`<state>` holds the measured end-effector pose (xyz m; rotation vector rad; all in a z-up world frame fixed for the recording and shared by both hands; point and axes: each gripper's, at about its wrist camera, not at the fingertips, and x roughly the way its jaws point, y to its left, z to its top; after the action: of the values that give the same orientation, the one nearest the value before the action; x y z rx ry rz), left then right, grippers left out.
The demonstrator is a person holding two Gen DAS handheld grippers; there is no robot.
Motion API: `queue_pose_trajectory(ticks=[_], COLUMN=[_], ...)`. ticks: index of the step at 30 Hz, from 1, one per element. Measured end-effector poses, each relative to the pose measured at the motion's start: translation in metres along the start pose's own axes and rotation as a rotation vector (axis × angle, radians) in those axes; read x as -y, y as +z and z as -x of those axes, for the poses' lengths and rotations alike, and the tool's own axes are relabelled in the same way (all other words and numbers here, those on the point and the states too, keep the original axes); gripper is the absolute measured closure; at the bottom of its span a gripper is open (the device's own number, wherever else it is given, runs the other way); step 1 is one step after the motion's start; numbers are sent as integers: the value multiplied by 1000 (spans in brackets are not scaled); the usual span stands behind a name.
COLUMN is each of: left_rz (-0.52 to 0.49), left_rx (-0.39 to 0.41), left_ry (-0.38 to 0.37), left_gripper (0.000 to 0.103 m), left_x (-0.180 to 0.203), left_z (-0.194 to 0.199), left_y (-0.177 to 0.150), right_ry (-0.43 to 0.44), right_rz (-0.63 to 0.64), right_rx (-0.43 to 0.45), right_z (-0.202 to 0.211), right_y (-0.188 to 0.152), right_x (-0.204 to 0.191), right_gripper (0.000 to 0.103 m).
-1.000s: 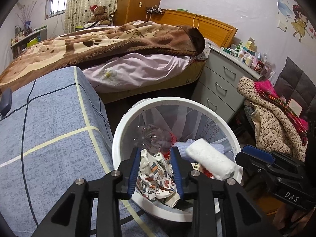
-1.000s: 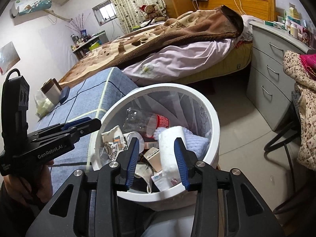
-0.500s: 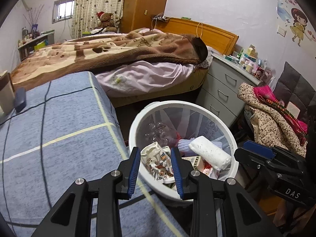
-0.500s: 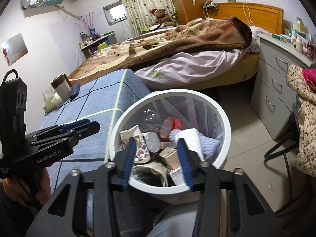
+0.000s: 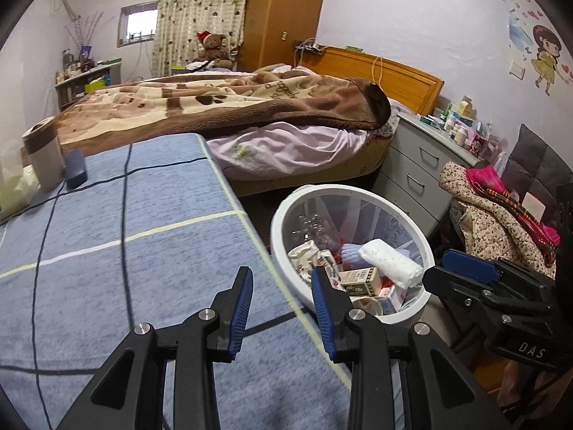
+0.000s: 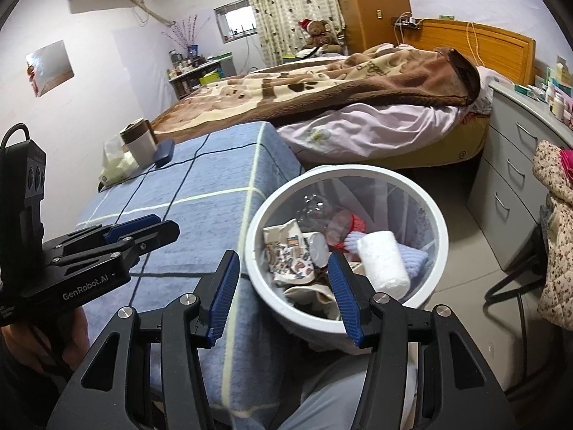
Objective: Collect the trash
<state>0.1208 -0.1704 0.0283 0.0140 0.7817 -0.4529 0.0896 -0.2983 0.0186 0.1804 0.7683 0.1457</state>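
Hovering with jaws parted and empty, the left gripper and right gripper are flanking the round white plastic bin — trash including a white paper roll is lying inside, just ahead. Next, judging by this, comes scanning the blue checked table cover for leftovers.

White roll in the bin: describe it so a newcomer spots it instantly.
Find the white round trash bin on the floor beside the blue-covered table. Among the trash at its right side lies the white roll: a plain, fuzzy cylinder resting partly on a lavender cloth, unlike the printed wrappers and clear bottle nearby.
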Motion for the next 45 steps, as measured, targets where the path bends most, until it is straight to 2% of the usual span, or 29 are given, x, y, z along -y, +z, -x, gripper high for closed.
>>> queue_pose_trajectory(ticks=[23,45], left_rz=[78,88], left_rx=[25,26], left_ry=[114,128], left_gripper=[69,69], left_x=[-32,-35], left_z=[56,62], left_y=[-50,-55], right_ry=[52,58], right_rz=[81,84], right_rx=[3,-2], right_z=[18,17], right_y=[-20,-21], right_x=[-31,-34], right_gripper=[50,50])
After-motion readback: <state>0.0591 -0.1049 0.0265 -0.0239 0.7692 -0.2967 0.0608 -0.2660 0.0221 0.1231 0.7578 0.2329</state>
